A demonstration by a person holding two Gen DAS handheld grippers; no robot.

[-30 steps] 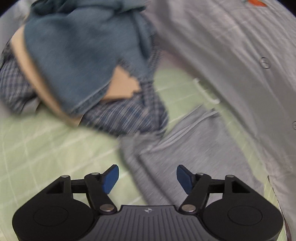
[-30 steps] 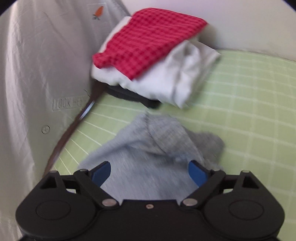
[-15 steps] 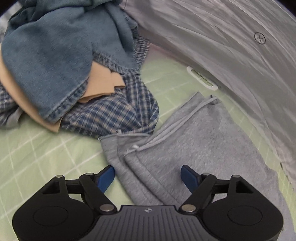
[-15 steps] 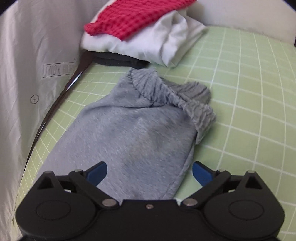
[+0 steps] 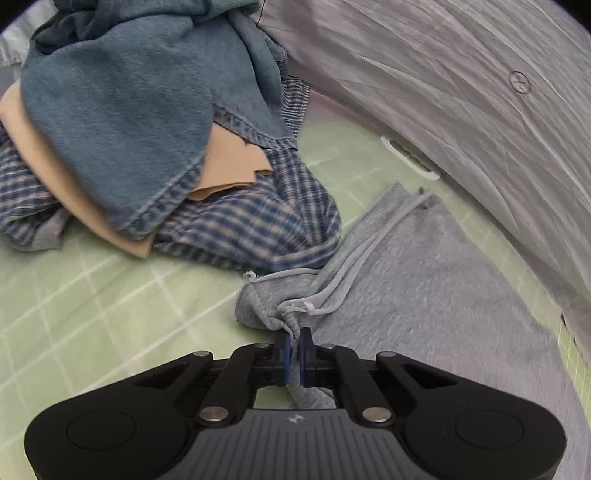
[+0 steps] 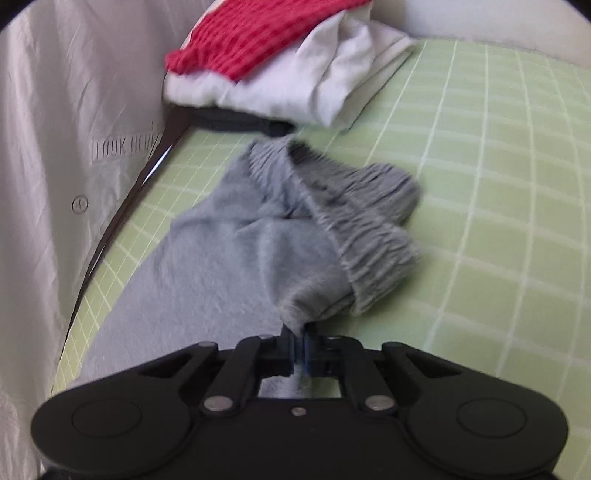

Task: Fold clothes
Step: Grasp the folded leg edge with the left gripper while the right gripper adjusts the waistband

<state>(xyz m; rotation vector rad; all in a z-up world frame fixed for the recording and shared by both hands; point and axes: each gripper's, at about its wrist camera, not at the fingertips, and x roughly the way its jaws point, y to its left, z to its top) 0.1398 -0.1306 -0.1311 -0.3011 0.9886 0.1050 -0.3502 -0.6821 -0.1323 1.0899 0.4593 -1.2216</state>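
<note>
Grey sweat shorts lie spread on the green gridded mat, along the edge nearest the person, whose pale grey shirt fills the side of both views. Each end of the garment is pinched. The left gripper has its blue pads pressed together on a bunched tuft at the hem end, where the seam lines run out and a loose thread end sticks up. The right gripper has its fingers clamped on a gathered fold just below the ribbed elastic waistband, which is crumpled and partly turned over on itself.

Holding both ends at once looks like the start of a lift or a stretch, so that the cloth can be pulled flat before any fold is made; no fold shows yet.

Room is tight. A heap of unfolded clothes, with blue denim on top, a tan piece and a blue plaid shirt beneath, presses against the hem end. Toward the mat's far edge on the waistband side sits a stack of folded clothes, a red checked piece over white cloth, set well clear, probably as the finished pile.
</note>
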